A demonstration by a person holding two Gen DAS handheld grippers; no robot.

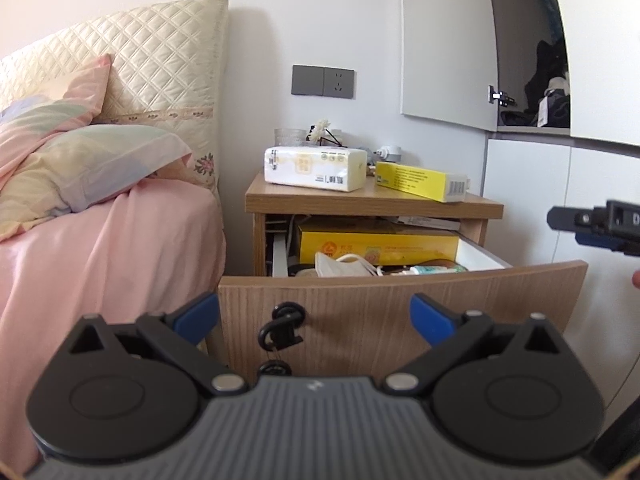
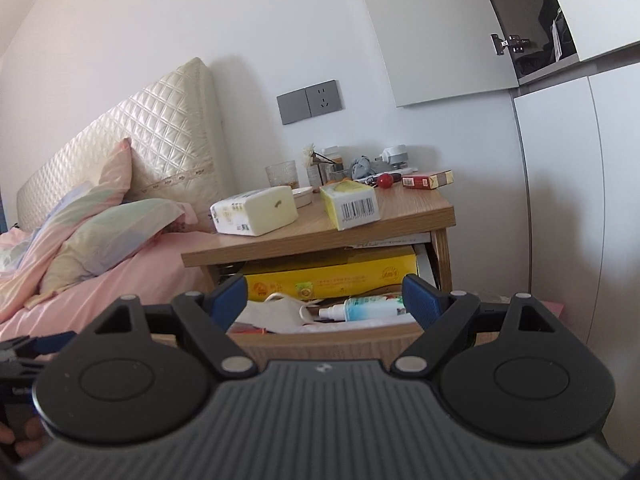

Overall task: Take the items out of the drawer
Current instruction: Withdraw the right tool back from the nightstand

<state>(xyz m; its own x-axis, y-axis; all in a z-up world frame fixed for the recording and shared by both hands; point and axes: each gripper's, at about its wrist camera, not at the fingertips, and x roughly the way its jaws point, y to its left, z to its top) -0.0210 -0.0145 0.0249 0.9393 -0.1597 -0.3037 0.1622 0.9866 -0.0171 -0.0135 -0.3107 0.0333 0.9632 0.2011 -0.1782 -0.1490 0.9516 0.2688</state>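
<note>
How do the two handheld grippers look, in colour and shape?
The left gripper and the right gripper look alike: a grey ribbed body, two round black discs, black linkage arms with silver pins, and blue textured fingertips. No cables or sleeves show.

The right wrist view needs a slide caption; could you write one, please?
Open right gripper faces the open drawer holding a spray bottle.
</note>
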